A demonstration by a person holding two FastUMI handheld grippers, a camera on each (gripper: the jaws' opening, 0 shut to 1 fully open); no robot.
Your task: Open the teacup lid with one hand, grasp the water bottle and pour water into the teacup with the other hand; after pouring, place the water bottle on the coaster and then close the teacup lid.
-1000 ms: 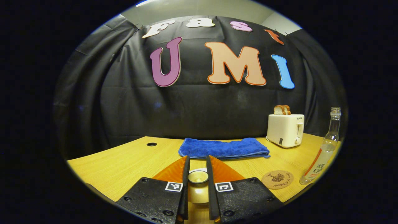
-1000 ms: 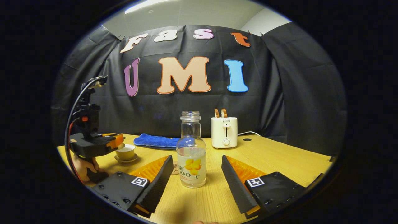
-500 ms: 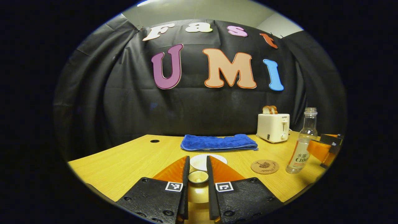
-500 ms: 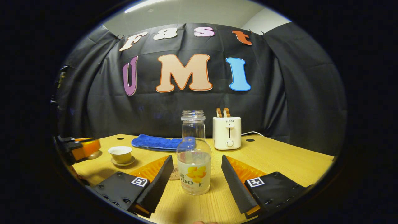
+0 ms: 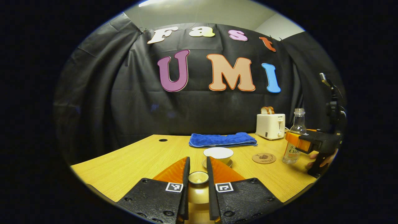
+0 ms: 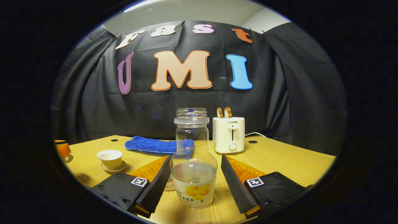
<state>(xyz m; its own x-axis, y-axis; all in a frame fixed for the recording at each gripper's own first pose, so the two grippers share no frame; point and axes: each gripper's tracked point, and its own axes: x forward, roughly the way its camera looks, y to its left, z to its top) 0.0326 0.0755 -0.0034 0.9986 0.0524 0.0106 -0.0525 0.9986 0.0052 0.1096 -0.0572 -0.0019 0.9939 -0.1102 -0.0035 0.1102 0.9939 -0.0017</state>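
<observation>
My left gripper (image 5: 197, 160) is shut on the small round teacup lid (image 5: 198, 177), held in the air in front of the open white teacup (image 5: 218, 153), which stands on its saucer. In the right gripper view the clear water bottle (image 6: 193, 168), uncapped and part full, stands on the table between the spread fingers of my open right gripper (image 6: 196, 158). The fingers flank its body closely. The left gripper view shows the right gripper (image 5: 303, 144) beside the bottle (image 5: 293, 137), with the cork coaster (image 5: 264, 158) between bottle and cup. The teacup (image 6: 108, 158) sits at the left.
A folded blue towel (image 5: 222, 139) lies behind the cup. A white toaster (image 5: 270, 126) with bread slices stands at the back right. The wooden table (image 5: 130, 161) has cable holes near its far edge. A hand (image 5: 323, 160) holds the right gripper.
My left gripper has drawn back from the cup with the lid in it. My right gripper has moved forward, so the bottle now stands deeper between its open fingers.
</observation>
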